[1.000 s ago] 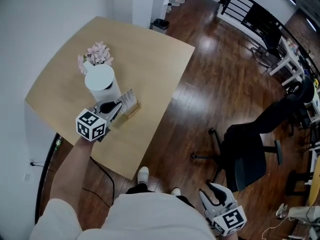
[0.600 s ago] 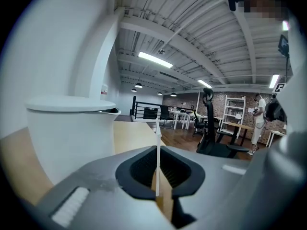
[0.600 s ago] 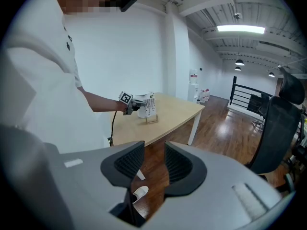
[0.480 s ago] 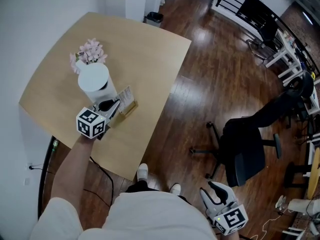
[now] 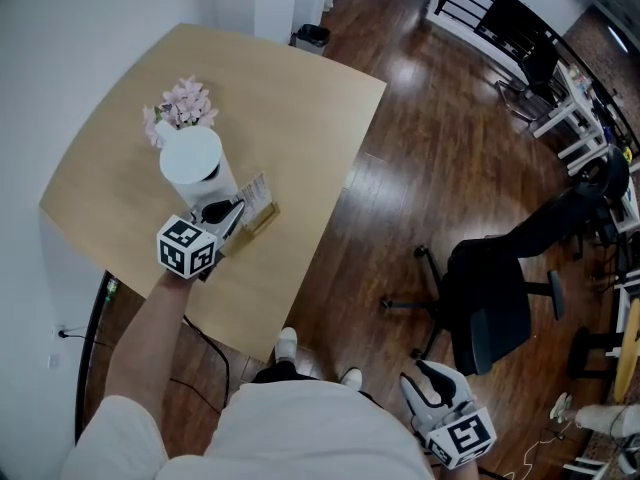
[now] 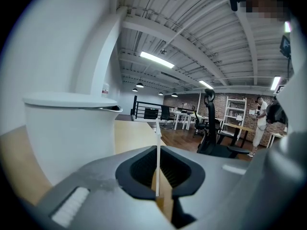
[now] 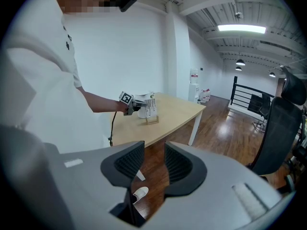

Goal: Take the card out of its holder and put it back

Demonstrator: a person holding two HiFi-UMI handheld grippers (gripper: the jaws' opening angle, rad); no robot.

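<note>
**Head view.** Left claw (image 5: 236, 216) is clamped on the card (image 5: 257, 192), unmoved from a second ago. The card still appears seated in its wooden holder (image 5: 263, 219), so the lift-out is judged not yet begun. White canister (image 5: 196, 162) stands just beside on the left. The counter (image 5: 300, 98) edge lies near on the right.

**Left gripper view.** Pads are pinched on the card's thin edge, with open air above for a straight pull.

**Right gripper view.** Right claw (image 7: 153, 164) has its jaws narrowly apart and empty, well away from the counter.

Pot (image 5: 195, 163) on table (image 5: 300, 88), left half. Flowers (image 5: 180, 108) just behind. Card (image 5: 258, 190), seemingly in holder (image 5: 264, 218), between pot and right edge. Chair (image 5: 490, 308) well right.
</note>
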